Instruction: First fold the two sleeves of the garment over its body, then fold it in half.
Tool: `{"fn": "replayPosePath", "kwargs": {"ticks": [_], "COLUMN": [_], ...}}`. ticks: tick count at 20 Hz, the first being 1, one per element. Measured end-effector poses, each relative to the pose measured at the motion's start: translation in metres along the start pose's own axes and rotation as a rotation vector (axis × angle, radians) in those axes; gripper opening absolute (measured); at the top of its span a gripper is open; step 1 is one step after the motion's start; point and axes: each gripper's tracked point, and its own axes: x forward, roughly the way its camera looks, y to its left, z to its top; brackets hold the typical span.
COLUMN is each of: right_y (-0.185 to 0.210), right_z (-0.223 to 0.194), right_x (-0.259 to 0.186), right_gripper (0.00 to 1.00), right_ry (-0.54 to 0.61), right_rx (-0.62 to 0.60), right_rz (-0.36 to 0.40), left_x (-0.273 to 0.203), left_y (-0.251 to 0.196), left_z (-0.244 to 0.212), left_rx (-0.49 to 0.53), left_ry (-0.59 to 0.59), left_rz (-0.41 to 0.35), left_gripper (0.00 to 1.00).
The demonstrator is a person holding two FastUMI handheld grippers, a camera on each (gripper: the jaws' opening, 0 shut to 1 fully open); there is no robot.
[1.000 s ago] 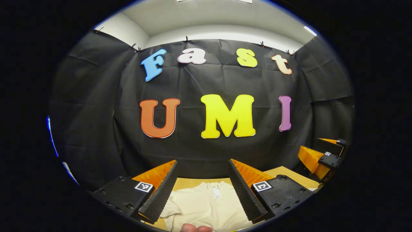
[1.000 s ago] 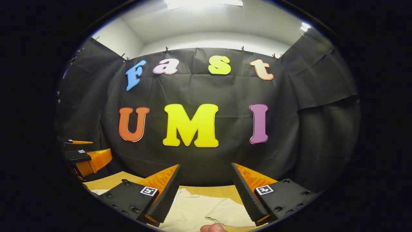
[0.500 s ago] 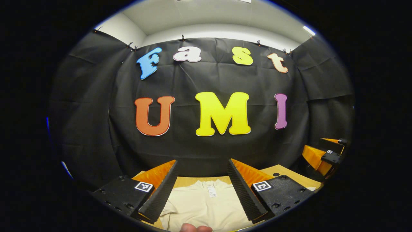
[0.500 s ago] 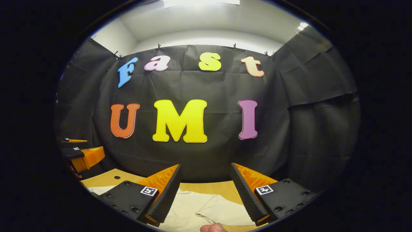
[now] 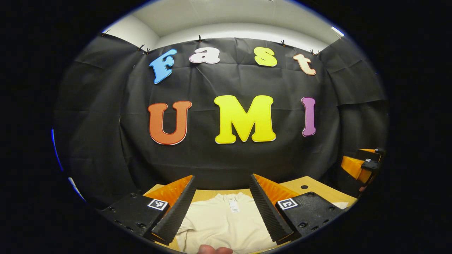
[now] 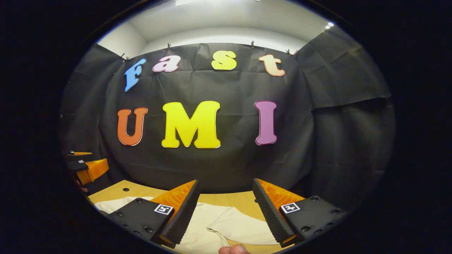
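Booth evenly lit from above; ceiling light (image 6: 215, 1) glares white in right gripper view. Strong fisheye bending at edges, focus sharp, shadows soft.

left gripper (image 5: 221, 208) fingers apart | above cream garment (image 5: 226, 222) | wooden table (image 5: 317, 187)

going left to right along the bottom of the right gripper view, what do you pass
Left gripper far off at the edge → right gripper's own left finger → cream garment on the wooden table → right gripper's own right finger.
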Motion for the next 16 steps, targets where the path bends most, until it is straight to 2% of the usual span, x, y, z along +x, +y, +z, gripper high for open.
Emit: {"fn": "replayPosePath", "kwargs": {"ticks": [7,10,13,16], "right_y": [-0.078,-0.115,-0.153,-0.181], "right_z": [-0.053,-0.101,-0.137,-0.175], "right_x": [-0.022,-0.031,-0.038,-0.039], "right_gripper": [0.94,0.94,0.94,0.94], "right_ry": [0.131,0.276,0.36,0.466], "right_rx": [-0.041,-0.016,-0.042,-0.038], "right_rz": [-0.034,-0.069,-0.115,-0.125], "left_x": [-0.001,0.001,0.001,-0.001], "left_y": [-0.016,-0.034,-0.051,-0.066], "left_z": [-0.032,-0.045,-0.044,-0.056], "left_rx": [0.023,0.031,0.04,0.04], "left_ry": [0.08,0.138,0.14,0.173], "left_rz": [-0.017,-0.037,-0.067,-0.096], "left_gripper": [0.96,0.96,0.96,0.96]}}
